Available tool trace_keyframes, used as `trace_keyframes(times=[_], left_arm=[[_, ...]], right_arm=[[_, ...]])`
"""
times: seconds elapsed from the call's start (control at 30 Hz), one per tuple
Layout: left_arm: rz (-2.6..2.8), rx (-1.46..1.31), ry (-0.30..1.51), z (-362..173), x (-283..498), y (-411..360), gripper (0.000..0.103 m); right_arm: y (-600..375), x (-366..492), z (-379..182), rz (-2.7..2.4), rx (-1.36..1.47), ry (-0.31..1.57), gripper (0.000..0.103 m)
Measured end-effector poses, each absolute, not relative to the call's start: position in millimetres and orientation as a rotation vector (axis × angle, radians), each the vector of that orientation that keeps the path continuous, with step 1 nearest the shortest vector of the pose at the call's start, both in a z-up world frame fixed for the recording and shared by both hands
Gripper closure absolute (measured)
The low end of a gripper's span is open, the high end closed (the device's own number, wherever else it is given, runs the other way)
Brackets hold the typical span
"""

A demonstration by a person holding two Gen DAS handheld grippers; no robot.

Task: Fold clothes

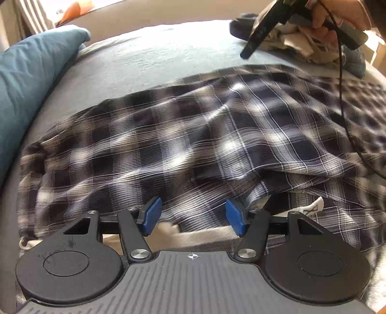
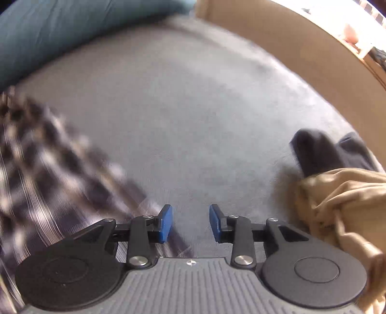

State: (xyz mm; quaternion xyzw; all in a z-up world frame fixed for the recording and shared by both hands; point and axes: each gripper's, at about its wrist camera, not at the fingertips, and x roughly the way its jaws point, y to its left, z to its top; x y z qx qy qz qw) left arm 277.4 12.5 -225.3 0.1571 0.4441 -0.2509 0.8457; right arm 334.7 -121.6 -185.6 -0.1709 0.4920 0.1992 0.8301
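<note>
Working over my grey-blue bed cover (image 2: pixel 183 116), teal pillow (image 1: pixel 29 79) at its edge — the plaid garment (image 1: pixel 183 145) lies spread and rumpled there; my left gripper (image 1: pixel 190 216) and right gripper (image 2: pixel 190 223) gape, empty.

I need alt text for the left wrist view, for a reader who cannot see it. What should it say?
A plaid garment lies spread and rumpled on a grey bed, under the open left gripper, whose blue pads hold nothing. A teal pillow lies at the left. At the top right, a hand holds the right gripper near a heap of clothes.
</note>
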Motion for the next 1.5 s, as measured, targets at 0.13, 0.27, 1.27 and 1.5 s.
trace_keyframes(times=[0.13,0.27,1.27,1.5], left_arm=[[-0.480,0.227,0.921,-211,286,40,0.044],[-0.382,0.148,0.919,-211,303,68,0.044],[-0.121,-0.031,0.877,-238,365,178,0.044],[-0.071,0.029,0.793,-223,355,163,0.044]], right_arm=[[-78,341,-164,0.623,-0.247,1.007,0.067],[0,351,-170,0.815,-0.251,0.992,0.066],[106,465,-248,0.826,0.265,1.276,0.063],[35,433,-179,0.730,0.070,1.065,0.068]])
